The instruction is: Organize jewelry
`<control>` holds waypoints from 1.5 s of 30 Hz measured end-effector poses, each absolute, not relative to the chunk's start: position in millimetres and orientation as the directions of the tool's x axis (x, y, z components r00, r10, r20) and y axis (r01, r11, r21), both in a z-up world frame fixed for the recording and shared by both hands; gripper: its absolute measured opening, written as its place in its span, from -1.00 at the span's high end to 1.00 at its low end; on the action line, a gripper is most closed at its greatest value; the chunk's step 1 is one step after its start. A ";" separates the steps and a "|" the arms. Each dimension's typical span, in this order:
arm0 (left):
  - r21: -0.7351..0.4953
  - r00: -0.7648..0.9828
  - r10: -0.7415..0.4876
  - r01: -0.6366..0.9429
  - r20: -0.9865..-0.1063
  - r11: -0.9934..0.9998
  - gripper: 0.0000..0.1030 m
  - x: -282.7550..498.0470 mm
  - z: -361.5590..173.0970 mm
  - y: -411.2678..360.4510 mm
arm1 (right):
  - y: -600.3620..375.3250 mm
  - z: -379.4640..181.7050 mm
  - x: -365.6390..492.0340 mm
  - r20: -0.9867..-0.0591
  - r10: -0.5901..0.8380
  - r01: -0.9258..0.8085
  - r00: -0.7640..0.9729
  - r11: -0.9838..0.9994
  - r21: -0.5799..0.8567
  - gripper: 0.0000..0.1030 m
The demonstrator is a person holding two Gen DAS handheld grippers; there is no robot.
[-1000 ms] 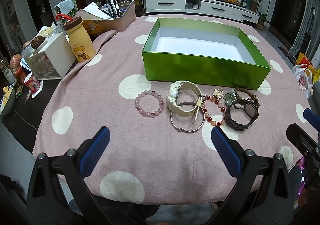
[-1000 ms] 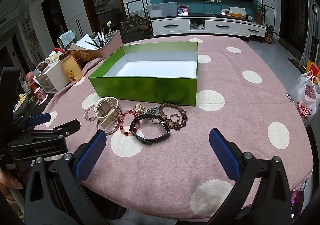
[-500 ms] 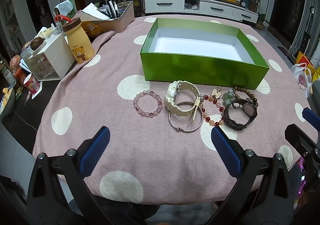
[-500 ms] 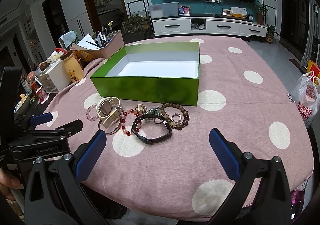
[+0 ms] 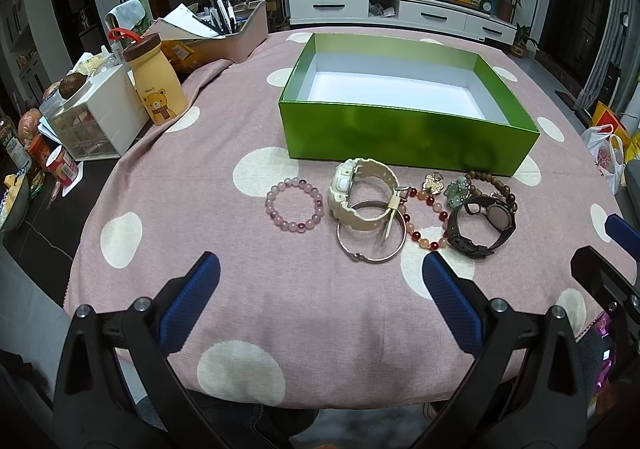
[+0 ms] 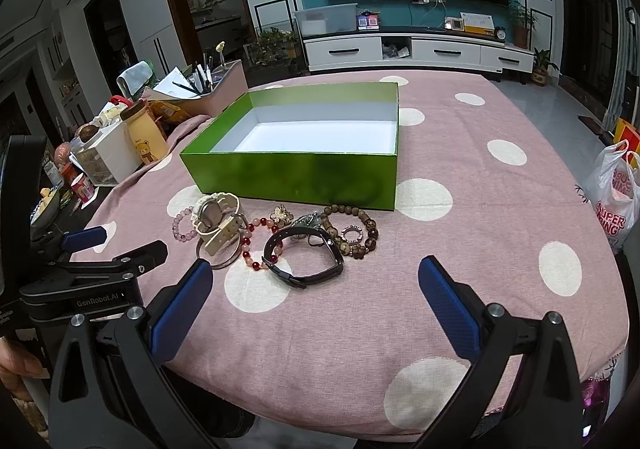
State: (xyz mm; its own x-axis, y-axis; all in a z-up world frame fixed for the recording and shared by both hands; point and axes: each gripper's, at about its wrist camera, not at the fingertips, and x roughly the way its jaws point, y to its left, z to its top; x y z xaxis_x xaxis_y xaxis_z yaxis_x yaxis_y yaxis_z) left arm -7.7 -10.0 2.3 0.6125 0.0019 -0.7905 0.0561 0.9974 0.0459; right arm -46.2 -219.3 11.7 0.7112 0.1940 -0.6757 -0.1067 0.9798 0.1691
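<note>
An open green box (image 5: 404, 129) with a white, empty inside stands mid-table; it also shows in the right wrist view (image 6: 296, 173). In front of it lie a pink bead bracelet (image 5: 294, 205), a cream watch (image 5: 362, 195), a silver bangle (image 5: 372, 237), a red bead bracelet (image 5: 426, 219), a dark watch (image 5: 482, 225) and a brown bead bracelet (image 6: 352, 229). My left gripper (image 5: 316, 299) is open and empty, short of the jewelry. My right gripper (image 6: 314, 299) is open and empty, just short of the dark watch (image 6: 308, 257).
The table wears a pink cloth with cream dots (image 5: 248, 249). At the far left stand a bear bottle (image 5: 156, 85), a white drawer unit (image 5: 96, 121) and a pen tray (image 5: 224, 33). A plastic bag (image 6: 614, 193) hangs off the right edge.
Both grippers have eased slightly forward toward the jewelry. Nothing on the table has moved.
</note>
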 end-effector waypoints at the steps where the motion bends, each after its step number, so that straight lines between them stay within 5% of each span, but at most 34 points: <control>1: 0.045 0.612 0.002 0.056 -0.790 0.997 -0.96 -7.7 2.3 -9.9 | -218.3 11.7 -45.9 -0.677 0.195 -0.108 0.710 0.980 0.169 -0.97; 28: 0.045 0.611 0.004 0.052 -0.791 0.998 -0.96 -3.5 -0.1 -7.9 | -218.0 7.4 -41.4 -0.677 0.210 -0.123 0.706 0.977 0.176 -0.97; 41: -0.074 0.604 -0.079 0.033 -0.793 0.997 -0.96 13.0 -20.8 28.0 | -261.9 -18.9 -27.5 -0.659 0.318 -0.122 0.682 0.938 0.326 -0.97; 45: -0.133 0.594 -0.117 0.017 -0.796 0.991 -0.96 17.7 -29.2 38.7 | -260.3 -30.3 -21.9 -0.678 0.338 -0.125 0.653 0.931 0.344 -0.67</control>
